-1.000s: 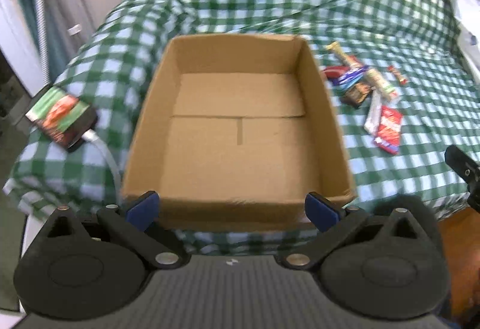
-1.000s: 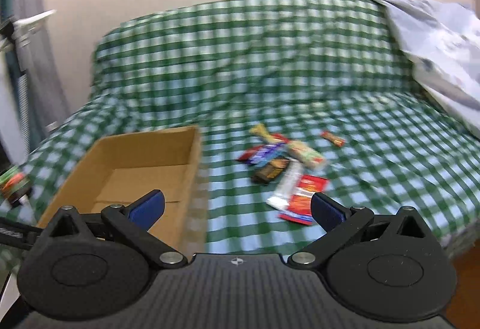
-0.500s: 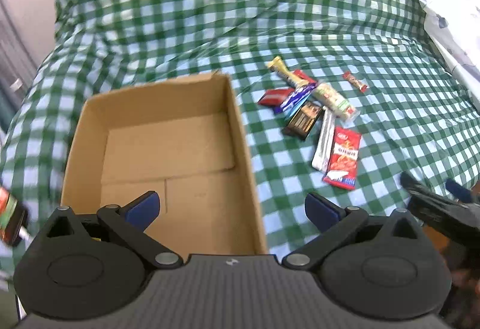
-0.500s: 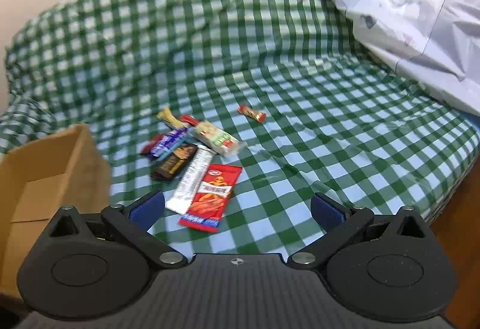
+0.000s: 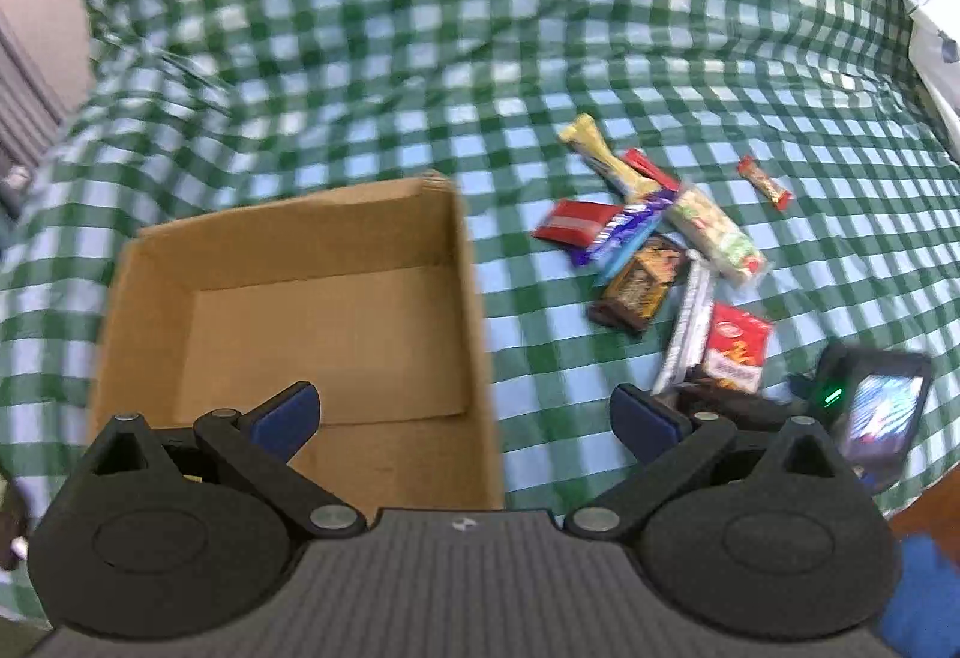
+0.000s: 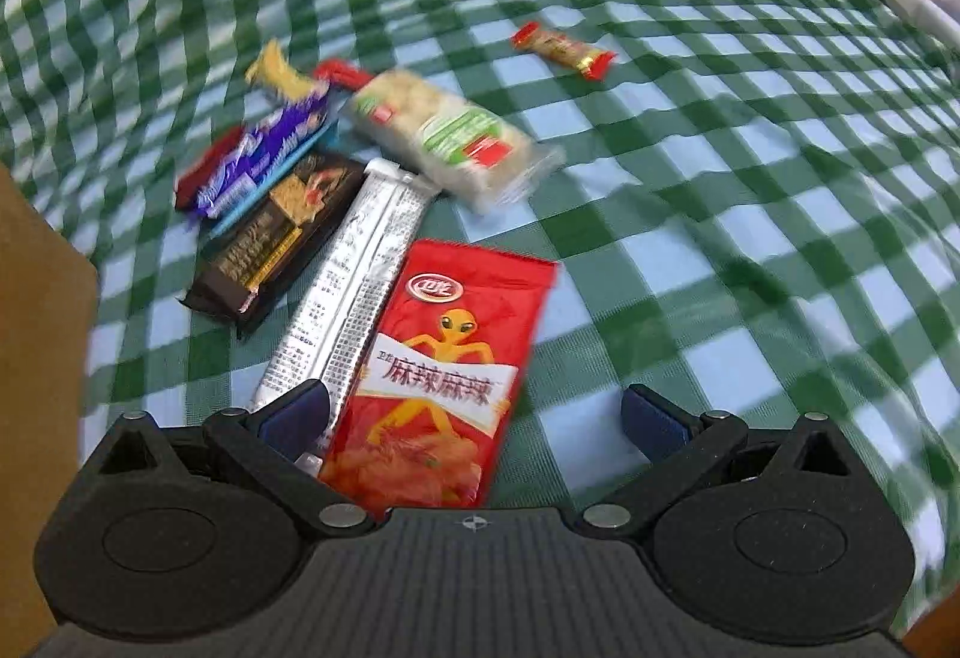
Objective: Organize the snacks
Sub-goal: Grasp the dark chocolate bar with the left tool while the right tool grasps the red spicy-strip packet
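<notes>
Centrally in the left wrist view, an open cardboard box [image 5: 336, 322] is seen on the green checked cloth [image 5: 372, 57], nothing visible inside it. Left gripper [image 5: 465, 415] is held over the box's near right wall, jaws spread wide, nothing gripped. Snacks are piled on the cloth just right of the box: red packet [image 6: 447, 376], silver stick [image 6: 354, 286], dark bar [image 6: 276, 232], purple wrapper [image 6: 264, 156], pale cracker pack [image 6: 450, 138], yellow bar [image 6: 282, 78]. A small red candy [image 6: 564, 48] is set apart, farther back. Silver stick and red packet are touching, side by side; dark bar is overlapped by the purple wrapper. Right gripper [image 6: 474, 418] is positioned low over the red packet, jaws wide apart, packet lying between them but not clamped; contact with the cloth cannot be judged, the frame being blurred. Part of the right gripper, possibly with a phone-like screen [image 5: 879, 406] mounted on it, is seen at the right edge of the left view.
</notes>
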Demonstrator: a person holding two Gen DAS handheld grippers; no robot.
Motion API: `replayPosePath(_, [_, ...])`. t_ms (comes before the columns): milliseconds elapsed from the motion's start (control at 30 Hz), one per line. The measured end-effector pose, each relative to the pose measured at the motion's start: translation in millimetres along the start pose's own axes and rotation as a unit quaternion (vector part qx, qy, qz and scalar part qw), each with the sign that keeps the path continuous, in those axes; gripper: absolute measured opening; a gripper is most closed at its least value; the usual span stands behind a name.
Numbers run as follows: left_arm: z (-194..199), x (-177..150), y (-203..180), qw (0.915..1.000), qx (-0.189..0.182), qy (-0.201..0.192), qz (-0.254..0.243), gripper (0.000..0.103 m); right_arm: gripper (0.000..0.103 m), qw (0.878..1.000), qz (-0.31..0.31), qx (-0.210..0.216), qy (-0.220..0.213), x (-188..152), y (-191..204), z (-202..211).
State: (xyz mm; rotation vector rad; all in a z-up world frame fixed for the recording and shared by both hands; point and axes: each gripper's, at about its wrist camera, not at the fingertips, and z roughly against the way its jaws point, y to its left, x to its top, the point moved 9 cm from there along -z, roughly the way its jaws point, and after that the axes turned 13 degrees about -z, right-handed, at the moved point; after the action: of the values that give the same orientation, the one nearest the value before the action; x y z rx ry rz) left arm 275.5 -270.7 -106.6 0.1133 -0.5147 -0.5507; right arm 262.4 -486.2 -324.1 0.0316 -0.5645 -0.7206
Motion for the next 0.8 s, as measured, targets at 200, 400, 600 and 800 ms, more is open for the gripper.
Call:
replayPosePath(200, [-49.0,51.2,-50.2,0.9983,-0.043,-0.007,-0.038,0.103,0.103,0.995,-0.064,-0.072,-0.011,19.5,-49.6,-0.8])
replayPosePath(400, [-146.1,66.9,-99.2,0.9907,-0.096,0.063,-0.073,0.103,0.103,0.993,-0.104,-0.057,-0.015,19.4,-81.8,1.0])
replayPosePath(600, [-203.6,70.0,-82.6,0.99,-0.078,0.117,0.009,0.102,0.103,0.994,-0.092,-0.057,-0.017,26.4,-82.9,-7.6])
replayPosePath(800, [-220.9,74.6,-98.7,0.9855,-0.109,0.13,0.002,0.101,0.103,0.994,-0.085,-0.066,-0.028,28.5,-76.2,-8.1])
